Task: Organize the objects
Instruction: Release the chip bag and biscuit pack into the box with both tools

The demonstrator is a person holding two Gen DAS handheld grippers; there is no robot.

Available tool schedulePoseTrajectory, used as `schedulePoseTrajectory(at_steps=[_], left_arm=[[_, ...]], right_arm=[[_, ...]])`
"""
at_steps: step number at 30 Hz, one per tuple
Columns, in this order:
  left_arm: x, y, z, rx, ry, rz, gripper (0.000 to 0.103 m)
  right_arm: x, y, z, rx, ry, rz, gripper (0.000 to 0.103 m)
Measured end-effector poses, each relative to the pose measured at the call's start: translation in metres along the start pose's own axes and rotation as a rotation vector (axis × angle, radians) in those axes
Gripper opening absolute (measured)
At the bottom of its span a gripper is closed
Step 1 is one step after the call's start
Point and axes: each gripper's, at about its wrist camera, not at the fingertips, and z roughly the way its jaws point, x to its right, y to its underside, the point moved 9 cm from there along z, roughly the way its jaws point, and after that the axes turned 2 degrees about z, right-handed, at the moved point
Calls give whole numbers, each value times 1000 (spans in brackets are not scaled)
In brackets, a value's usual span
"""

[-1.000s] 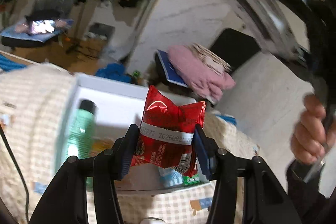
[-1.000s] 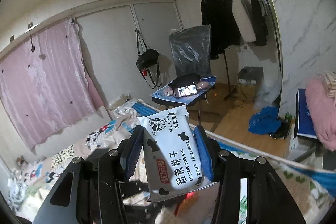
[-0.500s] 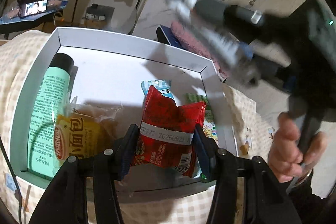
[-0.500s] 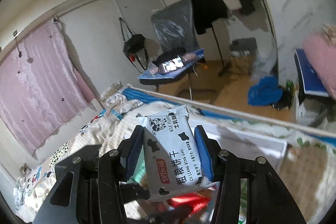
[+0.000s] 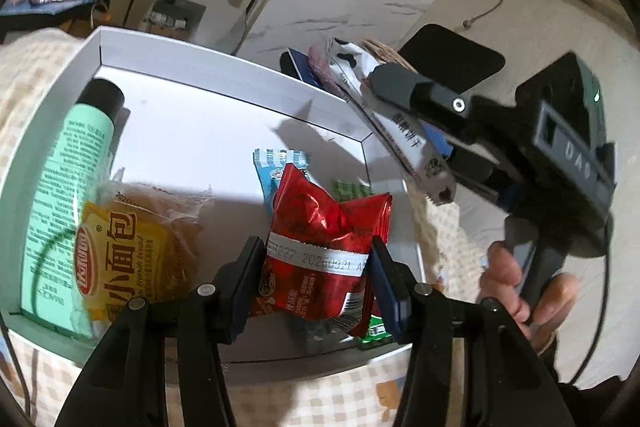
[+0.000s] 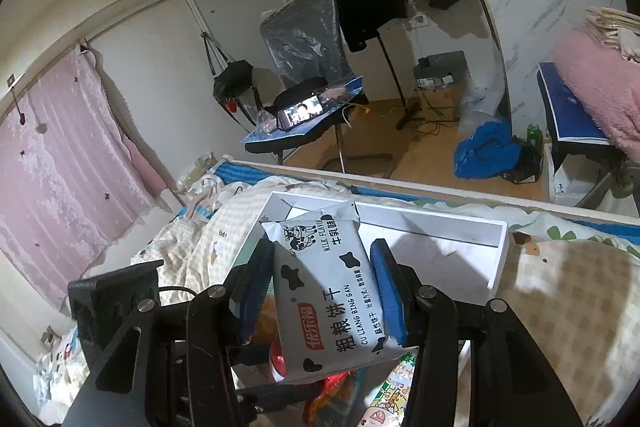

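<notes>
1. The left gripper (image 5: 318, 281) is clamped on a red snack packet (image 5: 324, 247); both blue pads press its crimped sides, and the packet's long axis runs up toward 12 o'clock from the jaws.
2. In the left wrist view, that packet hangs over the white box (image 5: 224, 75), whose floor spreads from 9 to 1 o'clock beyond the jaws. The drop spot lies straight ahead and below.
3. Already in the box: a green tube (image 5: 68, 163) along the wall at 9 o'clock, a yellow bread pack (image 5: 120, 259) just beside it, and a blue sachet (image 5: 276, 167) and a green packet (image 5: 352, 191) partly behind the red packet.
4. The right gripper (image 6: 324, 291) is closed on a white cow-print biscuit pack (image 6: 328, 295), which is tilted with its top leaning toward 11 o'clock.
5. From the left wrist view, the right gripper sits at 2 o'clock, beyond the box's right wall, so the biscuit pack hangs over the rim, not the floor. A hand (image 5: 516, 291) grips its handle at 3 o'clock.
6. Judgement: the left gripper is nearer a free patch of floor and looks readier to release; the bare middle of the box at 11 o'clock should fit both packs.
</notes>
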Motion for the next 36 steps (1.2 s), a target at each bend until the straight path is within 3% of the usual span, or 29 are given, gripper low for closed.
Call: schedulePoseTrajectory(at_steps=[1,5,9,17,20,23,24,26,29,36], left_arm=[[-1,0,-3,4,4,-3,56],[-19,-6,-12,40,-96,-6,56],[-26,-9,-13,51,-106,-36,56],[-10,3,-3,11,-313,148,60],[-5,7,-2,-2,-351,186,62],[1,5,-6,43,-323,187,73],[3,4,-10,65,-304,181,81],[4,1,-22,115,-296,170,83],[-3,-5,-31,145,-340,159,83],[-20,-6,-36,156,-346,96,83]], right_arm=[[0,1,1,-2,-3,4,51],[1,4,3,-12,-12,16,51],[-2,5,2,-8,-19,10,51],[-10,10,13,-14,-10,-18,51],[-12,9,21,-25,-17,-13,51],[-14,10,28,-26,-5,-27,51],[-15,10,29,-26,2,-35,51],[-18,12,31,-24,14,-53,51],[-18,14,33,-22,33,-70,51],[-11,17,53,-77,134,-94,51]])
